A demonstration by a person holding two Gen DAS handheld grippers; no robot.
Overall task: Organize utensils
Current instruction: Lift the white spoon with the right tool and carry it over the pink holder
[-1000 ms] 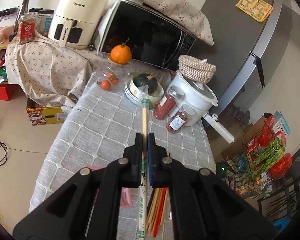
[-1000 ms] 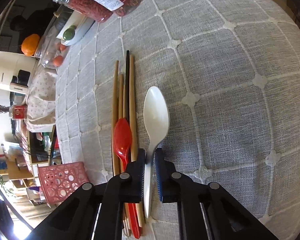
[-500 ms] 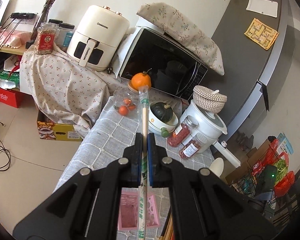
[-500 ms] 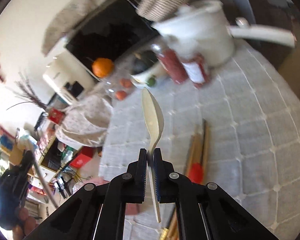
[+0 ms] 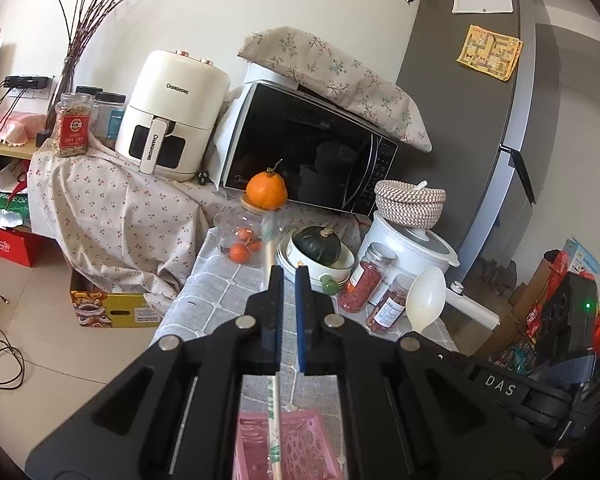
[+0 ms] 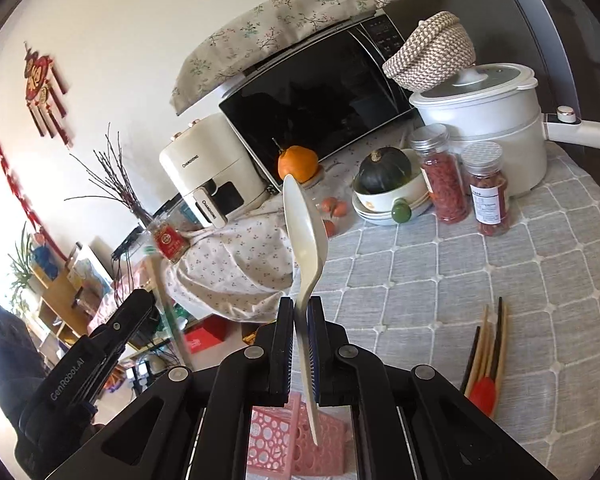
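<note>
Chopsticks [image 5: 275, 420] in a paper sleeve hang tip-down over the pink basket [image 5: 300, 444]; left claw [image 5: 287, 280] is narrowly apart. Right claw [image 6: 300, 312] pinches the white spoon [image 6: 304, 224], upright.

Bright daylight floods in from the left; fisheye bends the edges, dark corners, wall ornament [image 6: 44, 80] blurred.

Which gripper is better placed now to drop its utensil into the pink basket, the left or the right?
Left, probably. The left gripper has opened, and its wrapped chopsticks already point down into the pink basket. The right gripper is shut on the white spoon, its handle tip just above the basket.
</note>
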